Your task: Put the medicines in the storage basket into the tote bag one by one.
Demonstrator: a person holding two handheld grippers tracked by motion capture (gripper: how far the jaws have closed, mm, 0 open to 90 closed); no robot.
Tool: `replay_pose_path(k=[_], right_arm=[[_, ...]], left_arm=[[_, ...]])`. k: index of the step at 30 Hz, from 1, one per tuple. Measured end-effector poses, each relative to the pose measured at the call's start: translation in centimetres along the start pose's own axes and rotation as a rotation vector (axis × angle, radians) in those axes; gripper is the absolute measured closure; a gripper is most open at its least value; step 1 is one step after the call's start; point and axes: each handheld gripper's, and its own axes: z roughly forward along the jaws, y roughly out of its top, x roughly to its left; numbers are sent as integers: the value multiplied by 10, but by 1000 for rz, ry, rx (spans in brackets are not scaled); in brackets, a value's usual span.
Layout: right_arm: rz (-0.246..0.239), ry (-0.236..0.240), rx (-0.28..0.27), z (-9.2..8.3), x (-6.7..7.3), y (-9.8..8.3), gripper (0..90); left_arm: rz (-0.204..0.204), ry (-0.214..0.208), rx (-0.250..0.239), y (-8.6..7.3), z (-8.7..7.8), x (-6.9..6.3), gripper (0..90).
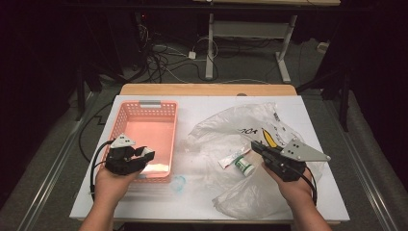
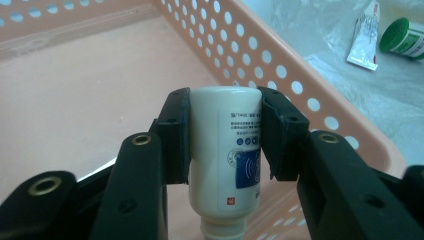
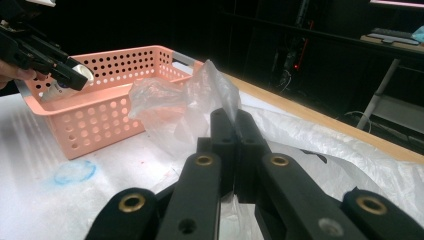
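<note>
Two forearms are seen entering from the bottom edge of the high view, each hand carrying a gripper. By the left gripper a white bottle is held: in the left gripper view the fingers are pressed against both sides of the bottle, which is turned upside down, its neck pointing back toward the hand and its flat base pointing away. The bottle is held over the near right corner of the pink basket, above the basket floor and just inside its perforated wall. A blue label with small print is seen on the bottle's side.

By the right gripper a fold of the clear plastic bag is pinched: in the right gripper view the fingers are closed together with thin film rising from between them. The bag is spread over the right half of the white worktop, beside the basket. Just in front of the right gripper, on the bag, a white tube and a green-capped container are laid side by side. A faint blue mark is seen on the worktop near the basket's front corner.
</note>
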Motion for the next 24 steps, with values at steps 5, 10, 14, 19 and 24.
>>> replay_pose_path(k=[5, 10, 14, 19, 24], right_arm=[[2, -1, -8, -2, -1, 1, 900], [1, -3, -14, -3, -1, 2, 900], [5, -5, -18, -4, -2, 3, 900], [5, -9, -23, -6, -2, 4, 900], [6, -9, -24, -6, -2, 4, 900]], left_arm=[[-5, -25, -18, 1, 0, -2, 581], [10, -42, -40, 6, -3, -11, 581], [24, -66, -65, 10, -6, -19, 581], [34, -97, -89, 14, -9, -28, 582], [62, -119, -108, 19, -11, -42, 581]])
